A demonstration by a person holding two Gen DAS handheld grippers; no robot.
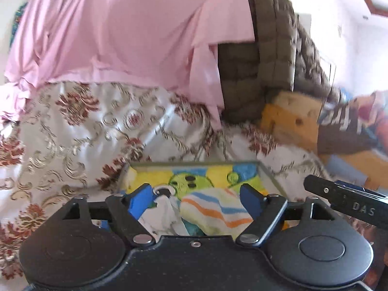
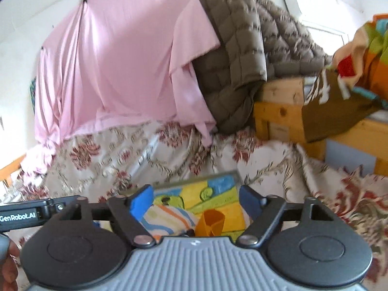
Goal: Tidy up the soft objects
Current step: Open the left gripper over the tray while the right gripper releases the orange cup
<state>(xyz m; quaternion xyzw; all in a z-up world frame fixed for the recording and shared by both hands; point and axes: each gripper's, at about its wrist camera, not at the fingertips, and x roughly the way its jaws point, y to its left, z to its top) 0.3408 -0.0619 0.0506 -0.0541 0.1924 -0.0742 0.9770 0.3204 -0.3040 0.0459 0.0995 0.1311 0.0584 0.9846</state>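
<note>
A shallow tray (image 1: 266, 173) with a yellow, green and blue cartoon lining lies on the floral bedspread (image 1: 80, 131). In it lie a striped cloth (image 1: 215, 212) and a white cloth (image 1: 167, 214). My left gripper (image 1: 195, 200) is open just above them, holding nothing. In the right wrist view the same tray (image 2: 218, 177) holds the striped cloth (image 2: 165, 218) and an orange piece (image 2: 211, 223). My right gripper (image 2: 196, 201) is open over them, empty.
A pink sheet (image 2: 116, 68) hangs at the back, with a brown quilted jacket (image 2: 237, 55) beside it. A wooden frame (image 2: 278, 111) and a brown printed bag (image 2: 334, 104) stand at the right. The right gripper's body (image 1: 346, 201) shows in the left wrist view.
</note>
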